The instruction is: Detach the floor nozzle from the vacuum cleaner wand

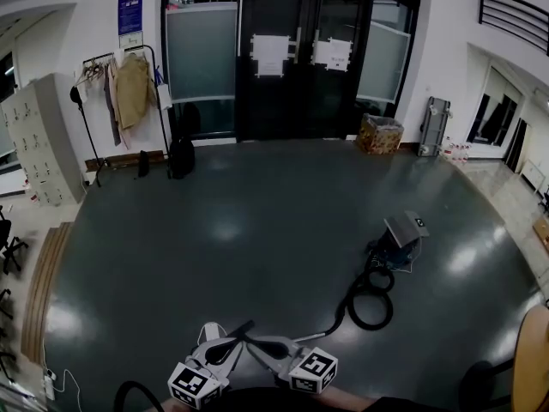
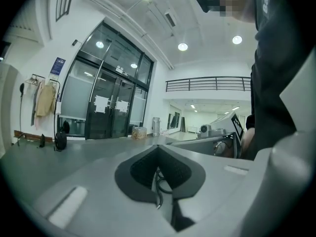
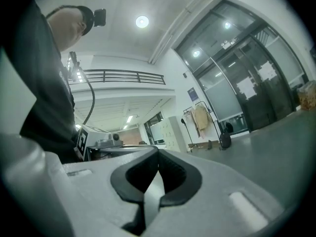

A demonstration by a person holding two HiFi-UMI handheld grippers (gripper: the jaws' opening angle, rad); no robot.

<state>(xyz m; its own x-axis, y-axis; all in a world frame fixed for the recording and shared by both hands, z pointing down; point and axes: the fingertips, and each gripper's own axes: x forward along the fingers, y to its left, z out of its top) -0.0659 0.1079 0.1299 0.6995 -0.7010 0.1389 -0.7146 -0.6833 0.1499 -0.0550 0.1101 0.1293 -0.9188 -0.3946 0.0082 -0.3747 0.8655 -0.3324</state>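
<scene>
As you look down, your left gripper point(image 2: 158, 149) and your right gripper point(image 3: 158, 152) are low in front of you, just beside each other, with their tips leaning in toward one another. They are up in the air over the dark grey shiny floor point(image 1: 257, 221).

Look along the left gripper. Its dark rubber fingers point(image 2: 140, 169) are closed, with the tips touching. Nothing is gripped between them. Only a thin wire shows in the gap behind the tips.

Look along the right gripper. Its dark rubber fingers point(image 3: 173, 174) are closed too, tip against tip. They hold nothing, and you can see light through the small gap behind the tips.

The small grey vacuum cleaner point(image 1: 399, 237) sits on the floor ahead of you and to your right, well apart from both grippers. Its long black hose point(image 1: 371, 303) lies in loops on the floor just in front of it. One end of the hose runs along the floor toward your grippers. You cannot pick out the floor nozzle or the wand from here.

Far across the room are tall black glass doors point(image 1: 300, 58). To the left of them stands a thin black coat rack with tan coats point(image 1: 129, 88), and beside that a row of pale grey lockers point(image 1: 39, 136).
</scene>
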